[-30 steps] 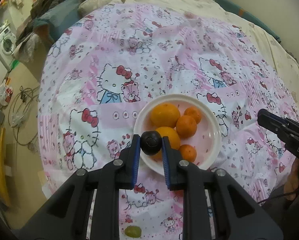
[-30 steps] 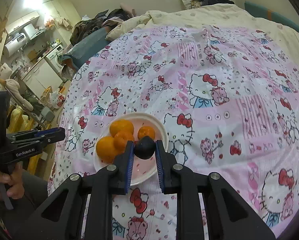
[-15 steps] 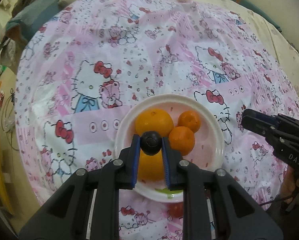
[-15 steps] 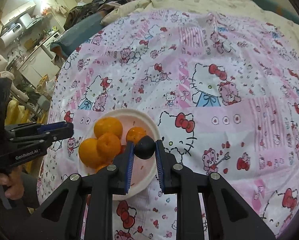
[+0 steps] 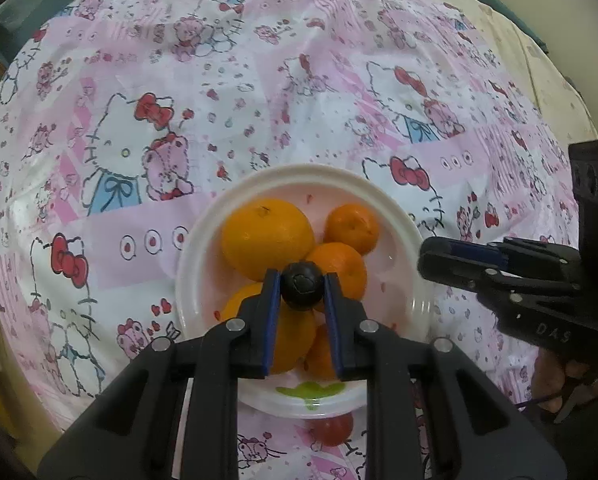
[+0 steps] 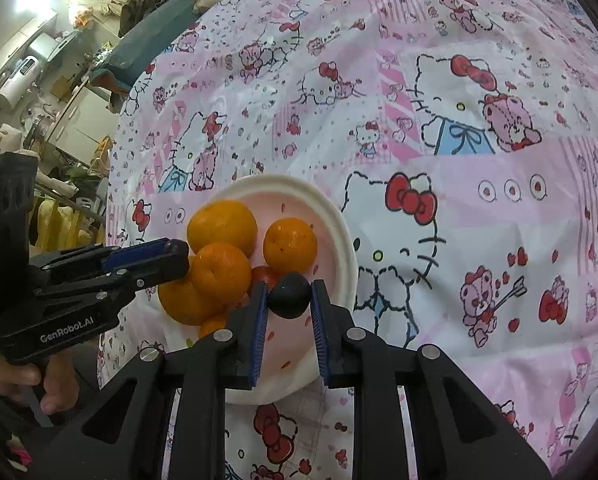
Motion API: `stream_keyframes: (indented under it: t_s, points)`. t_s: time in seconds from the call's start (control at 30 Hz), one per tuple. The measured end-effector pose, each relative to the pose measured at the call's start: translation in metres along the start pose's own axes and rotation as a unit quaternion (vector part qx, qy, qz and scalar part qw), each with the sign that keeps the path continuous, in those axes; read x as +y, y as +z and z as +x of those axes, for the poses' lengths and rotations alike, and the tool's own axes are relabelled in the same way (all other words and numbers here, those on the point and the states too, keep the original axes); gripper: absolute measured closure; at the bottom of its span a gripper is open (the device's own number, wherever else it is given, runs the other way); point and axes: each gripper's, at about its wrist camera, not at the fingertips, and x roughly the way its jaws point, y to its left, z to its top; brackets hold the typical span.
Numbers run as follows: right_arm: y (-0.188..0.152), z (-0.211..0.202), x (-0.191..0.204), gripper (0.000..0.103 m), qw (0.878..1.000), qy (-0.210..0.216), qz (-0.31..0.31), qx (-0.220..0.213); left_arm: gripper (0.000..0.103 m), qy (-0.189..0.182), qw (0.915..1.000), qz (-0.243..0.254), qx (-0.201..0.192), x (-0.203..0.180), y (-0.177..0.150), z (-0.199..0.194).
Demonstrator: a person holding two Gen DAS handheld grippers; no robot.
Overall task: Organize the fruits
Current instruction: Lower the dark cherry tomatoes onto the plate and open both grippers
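A white plate on the Hello Kitty cloth holds several oranges. My left gripper is shut on a dark round fruit and holds it over the oranges. My right gripper is shut on another dark round fruit above the plate's right part, beside the oranges. The right gripper also shows in the left wrist view, at the plate's right rim. The left gripper shows in the right wrist view, touching the orange pile's left side.
A green fruit shows through the plate's near rim and a red fruit lies on the cloth just below it. The patterned cloth stretches wide to the right. Cluttered furniture stands beyond the table's left edge.
Both grippers have moved forward and lower over the plate, each still holding its dark fruit. The plate and oranges look larger and closer in both views.
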Motion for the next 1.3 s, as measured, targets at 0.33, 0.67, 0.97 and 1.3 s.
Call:
stream_keyframes:
  t_s: [0.33, 0.67, 0.97, 1.3]
  points:
    - [-0.003, 0.013, 0.000, 0.077, 0.999, 0.022, 0.011, 0.034, 0.083, -0.006, 0.9997, -0.025, 0.001, 0.010, 0.004, 0.001]
    - [0.000, 0.003, -0.005, 0.042, 0.999, 0.017, 0.021, 0.017, 0.043, 0.008, 0.9976, -0.058, -0.037, 0.021, 0.007, -0.013]
    - [0.004, -0.009, -0.017, 0.041, 0.999, 0.005, 0.041, -0.008, 0.030, 0.040, 0.9943, -0.086, -0.050, 0.038, 0.005, -0.017]
    - [0.001, -0.016, -0.014, 0.041, 0.999, -0.019, 0.030, -0.020, 0.030, 0.052, 0.9921, -0.090, -0.069, 0.040, -0.007, -0.033]
